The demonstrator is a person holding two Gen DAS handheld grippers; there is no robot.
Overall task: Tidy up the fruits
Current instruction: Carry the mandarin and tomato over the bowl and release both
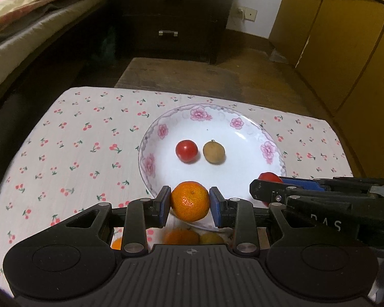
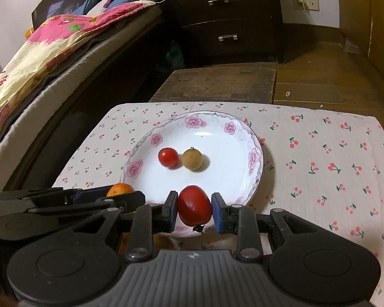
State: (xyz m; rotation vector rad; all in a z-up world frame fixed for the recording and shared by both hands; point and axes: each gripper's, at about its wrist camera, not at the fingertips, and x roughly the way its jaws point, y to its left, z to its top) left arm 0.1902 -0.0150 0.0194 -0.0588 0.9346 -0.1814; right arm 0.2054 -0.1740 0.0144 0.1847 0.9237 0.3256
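Note:
A white plate with pink flowers (image 1: 243, 128) (image 2: 233, 138) sits on the cherry-print cloth. In it lie a small red tomato (image 1: 186, 151) (image 2: 168, 157) and a brown round fruit (image 1: 213, 152) (image 2: 192, 159), side by side. My left gripper (image 1: 190, 202) is shut on an orange tangerine (image 1: 190, 201) (image 2: 120, 188), held above the plate's near rim. My right gripper (image 2: 194, 209) is shut on a larger red tomato (image 2: 194, 208) (image 1: 268, 176), held above the near rim, just right of the left gripper.
More orange and yellow fruit (image 1: 181, 236) lies on the cloth under the left gripper, partly hidden. The cherry-print cloth (image 1: 76, 153) covers the table. A bed (image 2: 38, 64) stands at left, a dark drawer cabinet (image 1: 171, 15) beyond, wooden cupboards (image 1: 345, 38) at right.

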